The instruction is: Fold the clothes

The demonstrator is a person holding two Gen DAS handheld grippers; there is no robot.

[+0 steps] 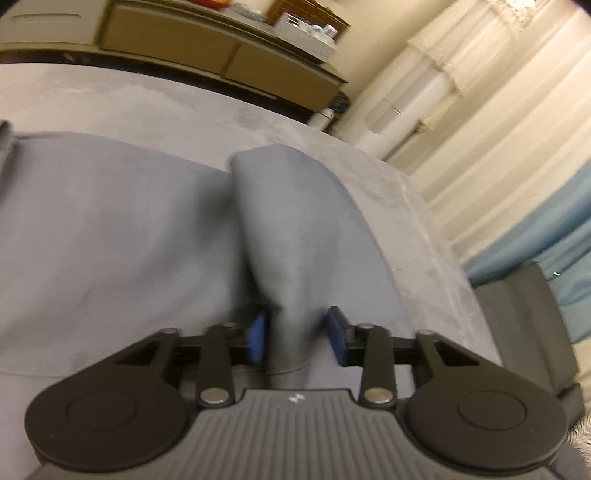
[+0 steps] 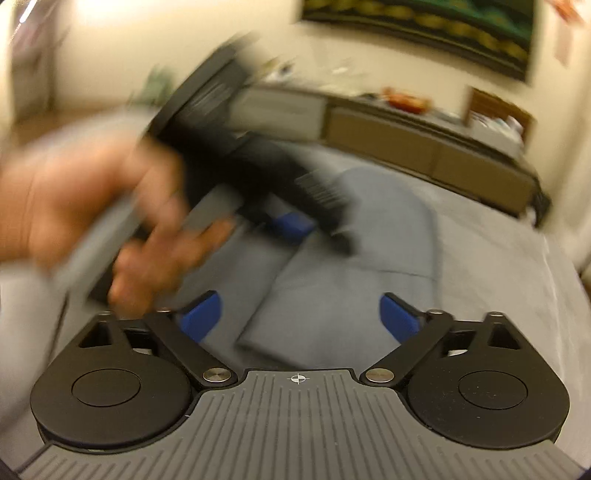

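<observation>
A grey-blue garment [image 1: 110, 229] lies spread on a grey bed cover [image 1: 399, 206]. My left gripper [image 1: 298, 338] is shut on a raised fold of the garment, which rises as a ridge away from the blue pads [image 1: 258, 339]. In the right wrist view, a hand [image 2: 74, 206] holds the blurred left gripper [image 2: 291, 223] above the garment [image 2: 332, 295]. A layer of the garment is folded over with a straight near edge. My right gripper [image 2: 300, 317] hangs open just above that folded part, with nothing between its fingers.
A long low cabinet [image 2: 424, 147] with clutter on top runs along the far side of the bed. Pale curtains [image 1: 480, 110] hang to the right, with a grey box-like seat [image 1: 524, 325] beside the bed edge. A dark picture [image 2: 424, 26] hangs on the wall.
</observation>
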